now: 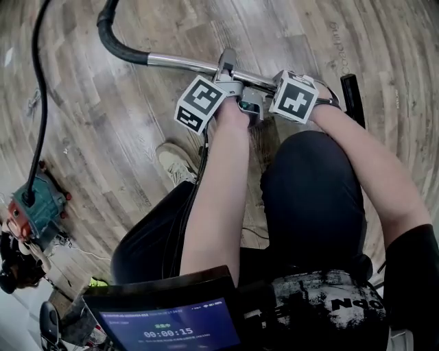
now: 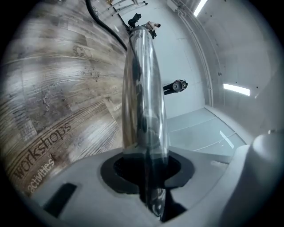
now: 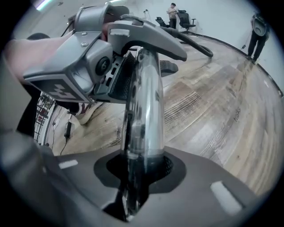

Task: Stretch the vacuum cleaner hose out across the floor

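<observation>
A chrome wand tube (image 1: 178,64) lies level above the wooden floor, and a black ribbed hose (image 1: 113,38) joins its left end. The hose leaves the picture's top edge. A second stretch of it (image 1: 41,89) drops to the teal and red vacuum body (image 1: 31,206) at the left. My left gripper (image 1: 228,68) is shut on the tube. My right gripper (image 1: 260,88) is shut on it just to the right. In the left gripper view the tube (image 2: 144,88) runs from the gripper (image 2: 146,177) up to the hose (image 2: 104,24). In the right gripper view the tube (image 3: 144,111) rises from the gripper (image 3: 140,177).
My shoe (image 1: 175,164) stands on the floor below the tube. A black bar (image 1: 351,96) lies at the right. A tablet screen (image 1: 171,329) hangs at my waist. Far off are people and office chairs (image 3: 175,13), and a charger cable (image 3: 69,128) lies on the floor.
</observation>
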`<state>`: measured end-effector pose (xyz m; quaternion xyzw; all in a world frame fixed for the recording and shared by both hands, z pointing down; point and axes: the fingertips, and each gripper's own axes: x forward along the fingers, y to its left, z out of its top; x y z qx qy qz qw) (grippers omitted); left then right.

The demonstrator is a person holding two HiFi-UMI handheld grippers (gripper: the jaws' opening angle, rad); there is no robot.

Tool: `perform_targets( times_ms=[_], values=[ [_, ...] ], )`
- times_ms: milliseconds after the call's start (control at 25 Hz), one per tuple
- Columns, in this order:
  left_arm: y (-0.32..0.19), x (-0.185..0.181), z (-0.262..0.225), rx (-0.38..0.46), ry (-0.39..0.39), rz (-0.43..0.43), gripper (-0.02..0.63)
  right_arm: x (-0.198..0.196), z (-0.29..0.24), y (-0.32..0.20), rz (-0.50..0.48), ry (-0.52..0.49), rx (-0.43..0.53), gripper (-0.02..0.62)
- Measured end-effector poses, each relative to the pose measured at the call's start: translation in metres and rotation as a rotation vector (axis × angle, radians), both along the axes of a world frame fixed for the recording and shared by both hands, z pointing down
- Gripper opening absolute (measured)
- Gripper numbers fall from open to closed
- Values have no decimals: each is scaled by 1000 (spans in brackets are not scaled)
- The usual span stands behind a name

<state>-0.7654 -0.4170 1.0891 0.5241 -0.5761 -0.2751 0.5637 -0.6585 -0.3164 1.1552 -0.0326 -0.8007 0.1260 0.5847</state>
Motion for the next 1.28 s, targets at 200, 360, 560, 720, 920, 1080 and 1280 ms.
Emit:
perform_targets(
  times_ms=[200, 360, 560, 720, 920, 1080, 1280],
  values=[
    [-6, -36, -9, 11, -18, -68, 105, -8, -4, 14, 32, -25, -92, 101],
    [-7, -47, -8, -1, -24, -42, 105, -4, -1, 10, 21, 6, -59, 101],
    [-7, -48, -8, -48, -42, -23, 101, -10, -1, 10, 38, -10, -52, 98],
    [-8, -50, -40, -62, -67, -11, 101, -10, -26, 3, 50, 5, 29, 96],
    [16, -41, -136, -128, -77, -45, 101, 4, -125, 18, 30, 33, 97, 90],
    [40, -29, -233, -155, -67, -68, 103, 20, -225, 36, 1, 49, 101, 86],
    [77, -10, -352, -158, -64, -80, 104, 38, -352, 88, 3, 31, -29, 86]
  ],
)
